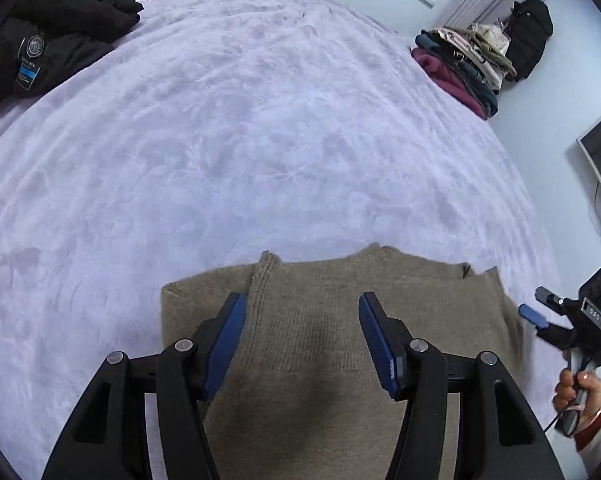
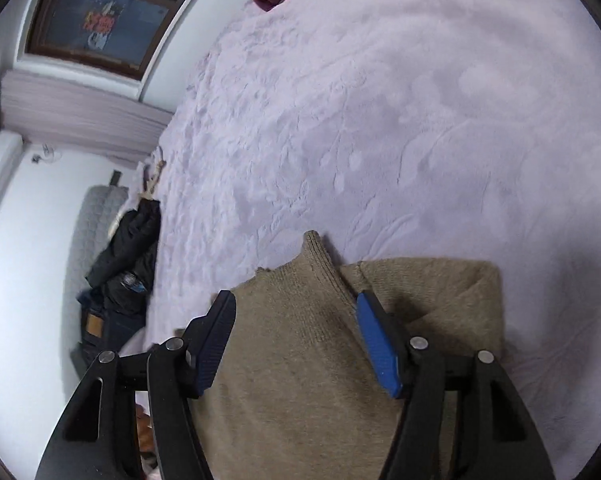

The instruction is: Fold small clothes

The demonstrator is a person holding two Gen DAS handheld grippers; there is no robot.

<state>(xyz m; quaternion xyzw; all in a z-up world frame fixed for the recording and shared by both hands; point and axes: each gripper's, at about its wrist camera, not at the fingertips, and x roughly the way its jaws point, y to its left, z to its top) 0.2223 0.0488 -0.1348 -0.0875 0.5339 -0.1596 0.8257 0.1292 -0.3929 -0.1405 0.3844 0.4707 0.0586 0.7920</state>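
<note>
Now the folded brown knitted sweater [image 1: 320,328] lies flat on the bed with the fluffy pale lilac blanket [image 1: 220,140], near its front edge. Above it the left gripper [image 1: 302,312] has its jaws wide apart and holds nothing. The right gripper [image 2: 296,312] is also spread wide over the sweater, empty.

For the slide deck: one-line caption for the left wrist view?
Open left gripper poised over a folded tan sweater on a lavender bedspread, right gripper alongside.
</note>
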